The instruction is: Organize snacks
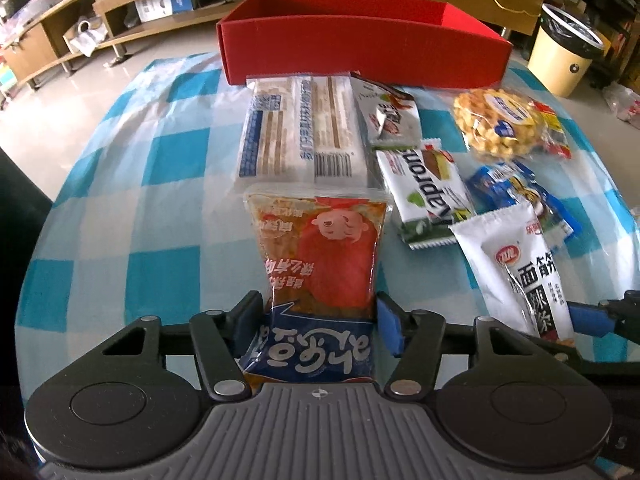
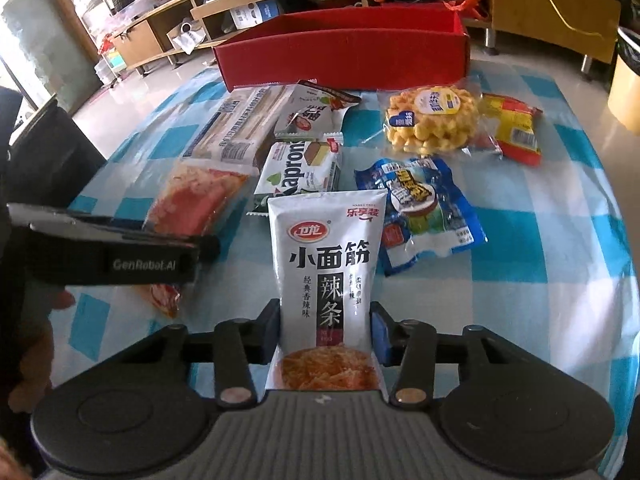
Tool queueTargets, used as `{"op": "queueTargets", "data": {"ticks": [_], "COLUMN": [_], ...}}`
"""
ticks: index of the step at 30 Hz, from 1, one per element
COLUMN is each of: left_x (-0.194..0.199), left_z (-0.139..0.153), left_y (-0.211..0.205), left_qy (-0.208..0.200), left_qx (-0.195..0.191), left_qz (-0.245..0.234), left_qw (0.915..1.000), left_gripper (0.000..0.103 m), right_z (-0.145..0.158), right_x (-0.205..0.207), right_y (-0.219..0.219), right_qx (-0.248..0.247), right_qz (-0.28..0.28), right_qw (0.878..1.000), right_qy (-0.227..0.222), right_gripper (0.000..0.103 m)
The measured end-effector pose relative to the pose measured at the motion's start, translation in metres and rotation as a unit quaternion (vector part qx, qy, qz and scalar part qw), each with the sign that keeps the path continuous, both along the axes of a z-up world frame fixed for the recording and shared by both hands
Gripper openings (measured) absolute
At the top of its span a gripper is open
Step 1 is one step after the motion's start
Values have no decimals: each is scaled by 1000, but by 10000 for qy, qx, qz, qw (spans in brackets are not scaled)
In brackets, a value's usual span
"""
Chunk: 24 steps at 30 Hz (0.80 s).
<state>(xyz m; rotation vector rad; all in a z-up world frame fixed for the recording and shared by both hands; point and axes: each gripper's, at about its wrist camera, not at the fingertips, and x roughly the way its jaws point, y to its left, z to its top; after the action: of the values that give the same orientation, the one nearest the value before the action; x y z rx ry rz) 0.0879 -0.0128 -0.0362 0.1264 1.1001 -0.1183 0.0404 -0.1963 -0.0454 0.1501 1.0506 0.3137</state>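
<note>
Bench: covered by a blue-and-white checked cloth [image 2: 520, 240].
Far edge: an open red box [image 2: 344, 56] stands on the cloth.
Just before the box: a long pale cracker pack [image 2: 240, 124], a small white-and-green packet [image 2: 312, 114], a round corn cake [image 2: 432, 120] and a yellow-red packet [image 2: 516, 132].
Middle: a green-white wafer pack [image 2: 300, 168] and a blue packet [image 2: 420, 208].

Snack packets lie scattered on the checked cloth before an open red box [image 1: 360, 46]: a red-and-blue pouch [image 1: 320, 264] (nearest), a white latiao bag [image 2: 326, 276], wafers [image 1: 432, 188].
</note>
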Motion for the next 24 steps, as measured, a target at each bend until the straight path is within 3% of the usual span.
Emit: {"op": "queueTargets", "data": {"ticks": [15,24], "left_x": [-34,-37], "left_z": [14,37], "left_y": [7,6], "left_qy": [148,-98], "left_qx": [-448,-614], "left_qz": [-105,-45], "left_qw": [9988,9981], "left_gripper": [62,62], "right_z": [26,41], "right_x": [-16,-19], "right_y": [-11,-17], "right_qx": [352,492], "right_qz": [-97,-134], "right_qw": [9991,9977], "right_qy": [-234,-439], "right_gripper": [42,42]}}
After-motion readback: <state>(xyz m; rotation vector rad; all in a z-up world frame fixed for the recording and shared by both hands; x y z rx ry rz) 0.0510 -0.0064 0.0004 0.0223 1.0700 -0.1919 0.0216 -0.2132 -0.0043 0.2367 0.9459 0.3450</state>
